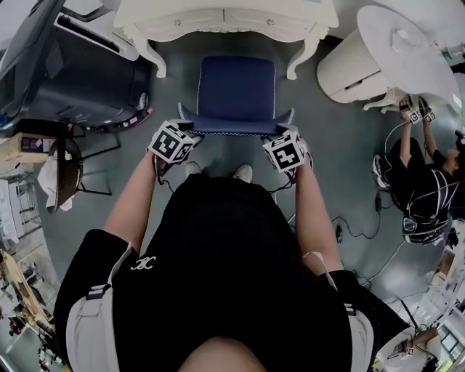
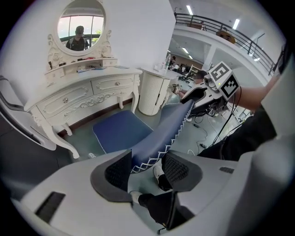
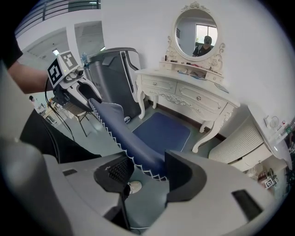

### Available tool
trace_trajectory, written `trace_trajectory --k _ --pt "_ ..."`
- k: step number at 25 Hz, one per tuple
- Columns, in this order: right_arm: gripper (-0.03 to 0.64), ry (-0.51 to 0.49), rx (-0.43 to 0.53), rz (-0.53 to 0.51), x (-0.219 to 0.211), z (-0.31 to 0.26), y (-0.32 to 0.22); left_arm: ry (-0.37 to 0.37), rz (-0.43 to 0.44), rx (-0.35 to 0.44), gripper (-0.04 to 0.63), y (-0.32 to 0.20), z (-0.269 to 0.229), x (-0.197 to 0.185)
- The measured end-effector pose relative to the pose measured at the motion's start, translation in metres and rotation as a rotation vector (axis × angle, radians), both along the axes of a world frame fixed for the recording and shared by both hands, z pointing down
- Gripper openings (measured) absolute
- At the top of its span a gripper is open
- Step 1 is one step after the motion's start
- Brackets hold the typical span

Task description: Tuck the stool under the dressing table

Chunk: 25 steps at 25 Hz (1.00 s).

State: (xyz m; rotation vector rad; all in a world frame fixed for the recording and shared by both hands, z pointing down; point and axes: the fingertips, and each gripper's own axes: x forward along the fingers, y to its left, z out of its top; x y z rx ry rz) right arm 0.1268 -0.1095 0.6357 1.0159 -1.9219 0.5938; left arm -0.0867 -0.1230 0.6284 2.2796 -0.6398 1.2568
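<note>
The stool has a blue seat (image 1: 236, 87) and a low blue backrest (image 1: 232, 125) with white zigzag trim. It stands on the grey floor just in front of the white dressing table (image 1: 225, 18), its seat partly between the table's legs. My left gripper (image 1: 190, 131) is shut on the backrest's left end, and my right gripper (image 1: 280, 133) on its right end. In the left gripper view the backrest (image 2: 177, 122) runs between the left gripper's (image 2: 147, 167) pads towards the other gripper. In the right gripper view the right gripper (image 3: 148, 171) clamps the trimmed edge (image 3: 124, 138).
A white ribbed round cabinet (image 1: 356, 65) stands right of the dressing table, a large dark machine (image 1: 80, 80) to its left. A folding chair (image 1: 65, 171) is at the left. Another person (image 1: 421, 189) crouches at the right, with cables (image 1: 356, 232) on the floor.
</note>
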Motion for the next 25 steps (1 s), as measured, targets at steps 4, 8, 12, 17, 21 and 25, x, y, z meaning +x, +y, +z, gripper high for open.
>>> trace_trajectory --k 4,8,12,17,21,25 --pt "0.215 -0.003 0.031 -0.018 0.011 -0.003 -0.026 -0.004 -0.057 0.01 0.196 -0.015 0.0 0.009" --pt "0.215 -0.003 0.038 -0.029 0.017 -0.003 -0.049 0.003 -0.097 0.023 0.196 -0.037 -0.002 0.016" --pt "0.215 -0.003 0.032 -0.027 0.019 -0.002 -0.066 -0.003 -0.117 0.03 0.196 -0.054 -0.002 0.017" --pt "0.215 0.006 0.046 -0.023 0.019 -0.003 -0.093 0.008 -0.132 0.046 0.196 -0.076 -0.003 0.016" --pt "0.215 0.017 0.049 -0.023 0.021 -0.005 -0.115 0.002 -0.115 0.045 0.195 -0.096 -0.003 0.018" --pt "0.215 0.021 0.044 -0.031 0.021 -0.003 -0.142 0.0 -0.112 0.043 0.195 -0.122 -0.001 0.017"
